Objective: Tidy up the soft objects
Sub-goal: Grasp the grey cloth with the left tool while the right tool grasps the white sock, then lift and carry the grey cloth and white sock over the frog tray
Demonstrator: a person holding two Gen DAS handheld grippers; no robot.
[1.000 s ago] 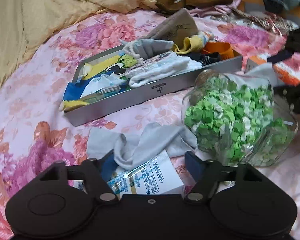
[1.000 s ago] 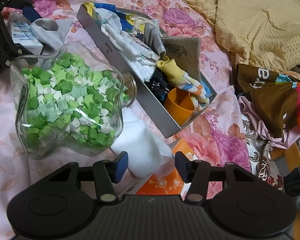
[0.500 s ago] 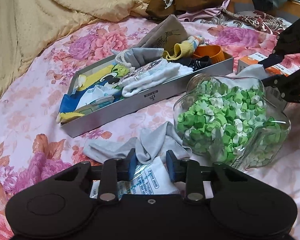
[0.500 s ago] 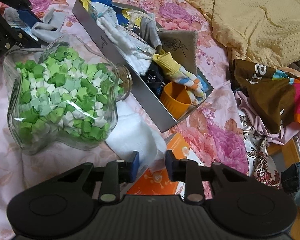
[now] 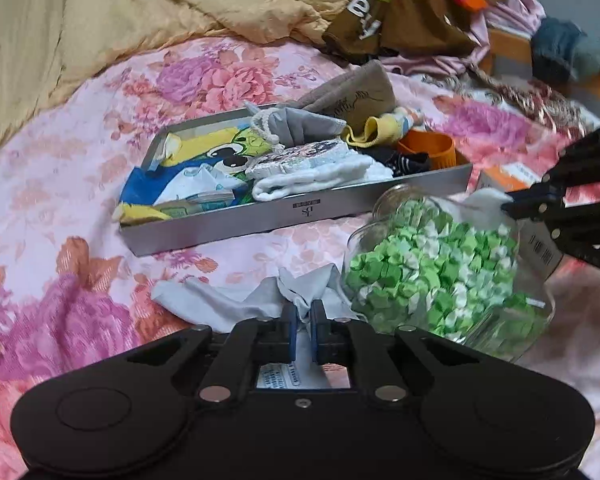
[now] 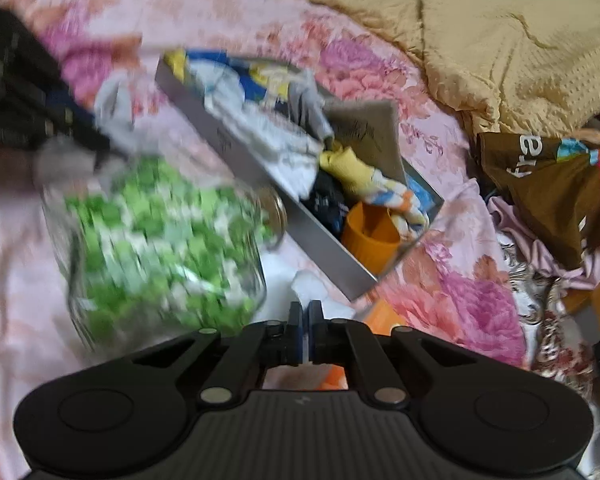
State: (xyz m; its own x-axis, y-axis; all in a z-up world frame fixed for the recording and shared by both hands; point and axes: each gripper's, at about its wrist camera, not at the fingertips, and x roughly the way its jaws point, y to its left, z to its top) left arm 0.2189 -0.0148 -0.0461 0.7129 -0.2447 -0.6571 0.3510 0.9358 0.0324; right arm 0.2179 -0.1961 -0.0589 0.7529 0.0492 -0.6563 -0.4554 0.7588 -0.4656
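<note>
A crumpled grey cloth (image 5: 228, 300) lies on the floral bedsheet in front of the left gripper (image 5: 303, 314). The jaws are closing and pinch a fold of this cloth. In the right wrist view the right gripper (image 6: 305, 314) has its jaws closing on the edge of a white cloth (image 6: 308, 280) beside the glass jar of green paper stars (image 6: 160, 240). From the left wrist view the right gripper (image 5: 512, 202) touches that white cloth (image 5: 484, 200) behind the jar (image 5: 432, 268). A grey metal tray (image 5: 300, 212) holds socks, cloths and an orange cup.
A tan quilt (image 5: 140, 12) covers the far side of the bed. Brown and pink clothes (image 5: 412, 12) are piled at the back right. An orange box (image 6: 380, 312) lies under the white cloth. A printed plastic packet (image 5: 278, 378) sits beneath the left gripper.
Both grippers' jaws have gone from wide apart to nearly together, the left onto the grey cloth, the right at the white cloth. Both views have tilted a little; the right one is blurred.
</note>
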